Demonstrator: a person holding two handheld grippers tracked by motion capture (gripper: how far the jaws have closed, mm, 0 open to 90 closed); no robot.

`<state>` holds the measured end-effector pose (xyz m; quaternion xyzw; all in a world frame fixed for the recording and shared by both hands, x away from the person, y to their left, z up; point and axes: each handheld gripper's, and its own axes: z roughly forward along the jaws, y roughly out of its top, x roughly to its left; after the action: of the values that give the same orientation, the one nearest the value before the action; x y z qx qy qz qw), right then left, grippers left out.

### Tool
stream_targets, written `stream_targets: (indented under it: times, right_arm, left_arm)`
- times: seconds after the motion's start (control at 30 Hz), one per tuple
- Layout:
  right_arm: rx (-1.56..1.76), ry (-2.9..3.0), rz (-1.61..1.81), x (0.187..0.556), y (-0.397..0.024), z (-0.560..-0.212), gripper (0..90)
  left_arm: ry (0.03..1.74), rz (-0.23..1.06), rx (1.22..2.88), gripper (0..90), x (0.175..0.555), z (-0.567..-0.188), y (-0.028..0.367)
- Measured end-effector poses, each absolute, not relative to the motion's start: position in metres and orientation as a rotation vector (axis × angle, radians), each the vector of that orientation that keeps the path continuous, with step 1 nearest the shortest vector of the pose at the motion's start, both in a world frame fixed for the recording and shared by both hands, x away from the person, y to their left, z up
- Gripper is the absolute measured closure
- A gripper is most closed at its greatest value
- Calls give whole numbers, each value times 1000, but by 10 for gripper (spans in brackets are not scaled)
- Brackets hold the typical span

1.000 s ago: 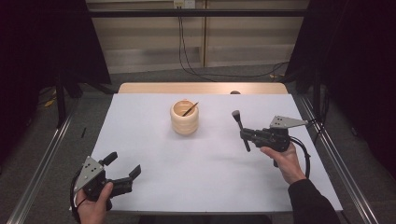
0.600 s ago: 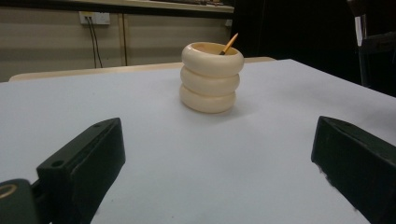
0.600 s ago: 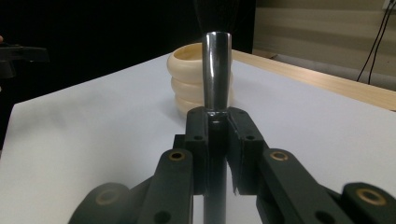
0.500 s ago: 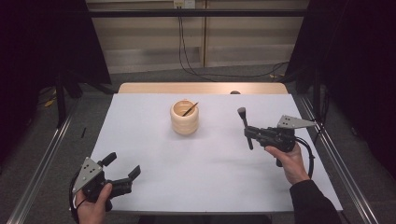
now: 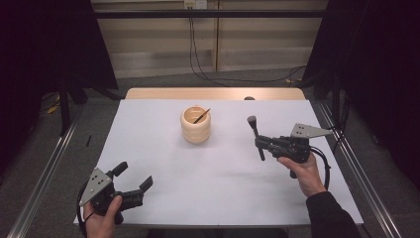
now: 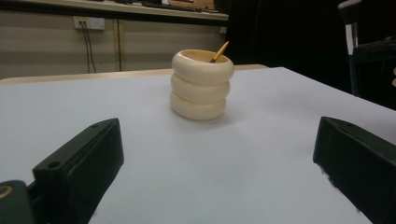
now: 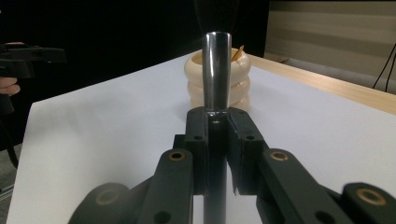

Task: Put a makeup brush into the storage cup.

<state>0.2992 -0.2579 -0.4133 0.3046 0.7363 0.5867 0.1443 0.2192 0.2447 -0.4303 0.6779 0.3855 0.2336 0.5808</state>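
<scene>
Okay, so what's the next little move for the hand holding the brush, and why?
Probably carry the brush toward the ringed cream holder. The right gripper is shut on its handle, bristles up, apart from the holder, which already holds a thin stick. The left gripper rests open.

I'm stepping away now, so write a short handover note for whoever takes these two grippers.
Right gripper: shut on a makeup brush with a silver metal handle and dark bristles, held above the white table, right of the holder.
Left gripper: open, empty, near the table's front left corner.
Cream ribbed three-ring holder: upright mid-table, already containing a thin orange-tipped stick.
Done: brush picked up.
Left: probably put it into the holder.
</scene>
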Motion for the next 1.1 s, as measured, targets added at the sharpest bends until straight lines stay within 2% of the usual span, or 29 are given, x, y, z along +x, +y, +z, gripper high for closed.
stream_targets:
  times: [0.67, 0.73, 1.1]
  right_arm:
    - [817, 2177, 1712, 293, -230, -411, 791]
    - [809, 2183, 1714, 293, -228, -412, 792]
    - [787, 2211, 1717, 291, -217, -413, 791]
  left_arm:
    - [819, 493, 1608, 28, 229, -417, 215]
    - [805, 459, 1609, 30, 230, -415, 211]
    - [726, 464, 1621, 30, 232, -402, 185]
